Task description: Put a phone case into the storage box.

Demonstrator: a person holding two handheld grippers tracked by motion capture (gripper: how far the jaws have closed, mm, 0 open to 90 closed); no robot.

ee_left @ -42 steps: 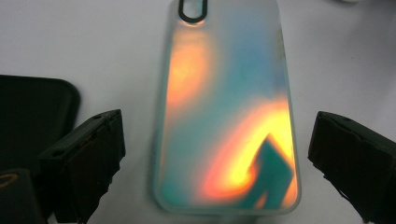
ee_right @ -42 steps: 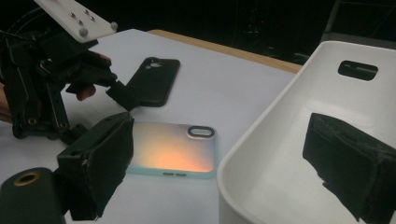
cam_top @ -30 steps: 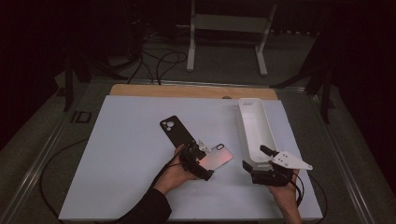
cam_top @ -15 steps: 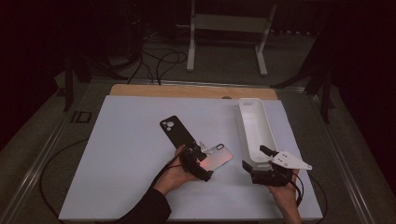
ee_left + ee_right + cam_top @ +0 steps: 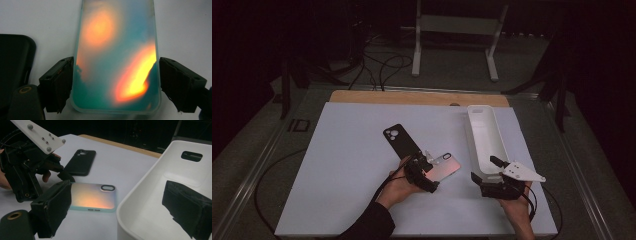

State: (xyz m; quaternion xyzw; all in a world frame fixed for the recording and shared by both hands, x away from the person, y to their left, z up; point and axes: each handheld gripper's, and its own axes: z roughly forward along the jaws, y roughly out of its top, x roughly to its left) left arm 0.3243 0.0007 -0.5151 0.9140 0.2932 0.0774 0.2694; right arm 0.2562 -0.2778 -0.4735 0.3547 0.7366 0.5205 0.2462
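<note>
Iridescent phone case point(image 5: 443, 167) lying flat on the white table sheet point(image 5: 347, 165), near the middle of the front half, its camera cutout pointing away from the left hand; in the left gripper view the case point(image 5: 116, 57) is sitting between the two black jaws, the left pad touching its edge or nearly so, the right pad standing just clear of the other edge. Left gripper point(image 5: 426, 171) is straddling the near end of the case, jaws having just been closing around it and not yet pressing on both sides. Black phone case point(image 5: 400, 140) is lying just beyond and to the left, its lower end close beside the left gripper; seen in the left gripper view as a dark slab point(image 5: 13, 72) beside the left jaw. White tray point(image 5: 484, 140) is standing to the right of the iridescent case, long side running away from the person, apart from it. Right gripper point(image 5: 488, 171) is hovering at the tray's near end, jaws spread wide and holding nothing; in the right gripper view the tray's rim point(image 5: 140, 195) is rising between its jaws. Wooden board edge point(image 5: 412, 96) is showing along the far side of the sheet
</note>
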